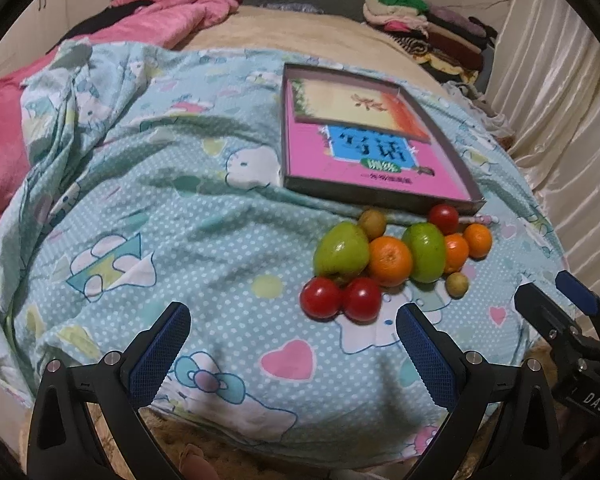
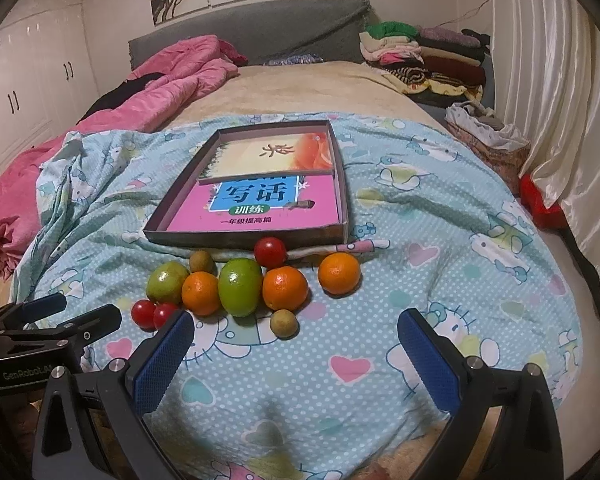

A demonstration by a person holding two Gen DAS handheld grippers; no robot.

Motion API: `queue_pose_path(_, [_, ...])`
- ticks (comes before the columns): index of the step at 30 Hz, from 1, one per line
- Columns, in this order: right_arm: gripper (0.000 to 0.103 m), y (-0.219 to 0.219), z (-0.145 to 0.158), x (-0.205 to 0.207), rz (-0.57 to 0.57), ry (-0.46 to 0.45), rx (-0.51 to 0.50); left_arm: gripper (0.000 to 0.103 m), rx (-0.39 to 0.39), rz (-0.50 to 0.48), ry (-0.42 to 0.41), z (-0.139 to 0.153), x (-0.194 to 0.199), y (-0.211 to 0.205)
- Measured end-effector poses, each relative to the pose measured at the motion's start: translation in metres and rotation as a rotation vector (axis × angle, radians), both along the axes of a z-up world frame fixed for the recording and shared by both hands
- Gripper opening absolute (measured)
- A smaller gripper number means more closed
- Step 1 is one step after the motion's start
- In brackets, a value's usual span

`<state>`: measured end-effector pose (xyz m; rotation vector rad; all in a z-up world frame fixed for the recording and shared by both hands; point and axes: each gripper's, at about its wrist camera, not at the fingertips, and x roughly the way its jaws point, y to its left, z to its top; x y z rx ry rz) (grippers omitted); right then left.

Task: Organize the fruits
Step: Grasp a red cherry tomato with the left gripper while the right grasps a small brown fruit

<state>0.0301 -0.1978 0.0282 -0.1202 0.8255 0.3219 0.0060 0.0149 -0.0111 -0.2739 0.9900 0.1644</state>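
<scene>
A cluster of fruit lies on a blue cartoon-print sheet (image 2: pixel 440 240) in front of a shallow box tray (image 2: pixel 342 168) lined with two books. In the right wrist view I see two green fruits (image 2: pixel 240 286), three oranges (image 2: pixel 339 273), three red tomatoes (image 2: pixel 270 252) and two small brown fruits (image 2: pixel 284 322). The same cluster shows in the left wrist view, with a green fruit (image 1: pixel 342 251), an orange (image 1: pixel 390 261) and tomatoes (image 1: pixel 362 299). My left gripper (image 1: pixel 292 320) is open and empty, near the tomatoes. My right gripper (image 2: pixel 296 330) is open and empty, just short of the small brown fruit.
A pink quilt (image 2: pixel 172 76) is bunched at the far left of the bed. Folded clothes (image 2: pixel 424 56) are stacked at the far right by the headboard. A cloth-lined basket (image 2: pixel 488 136) and a curtain (image 2: pixel 560 120) stand on the right. A pink-white pen (image 2: pixel 352 247) lies by the tray.
</scene>
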Motion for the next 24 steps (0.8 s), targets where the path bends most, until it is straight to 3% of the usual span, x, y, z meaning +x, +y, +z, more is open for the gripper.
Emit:
queue_pose_path(5, [0.103, 0.002, -0.009, 0.01, -0.004, 0.048, -0.016, 0.1, 0.02, -0.013, 0.05, -0.01, 0.007, 0.004])
queue_pose_path(11, [0.103, 0.004, -0.025, 0.024, -0.017, 0.118, -0.042, 0.079, 0.009, -0.051, 0.079, -0.019, 0.016, 0.006])
queue_pose_path(15, [0.103, 0.005, -0.034, 0.031, -0.014, 0.153, -0.039, 0.066, -0.037, -0.07, 0.082, -0.024, 0.022, 0.009])
queue_pose_path(21, [0.102, 0.008, -0.047, 0.04, -0.012, 0.203, -0.054, 0.06, -0.035, -0.125, 0.102, -0.03, 0.029, -0.001])
queue_pose_path(24, [0.094, 0.008, -0.051, 0.044, -0.023, 0.212, -0.058, 0.058, -0.021, -0.151, 0.118, -0.034, 0.032, -0.008])
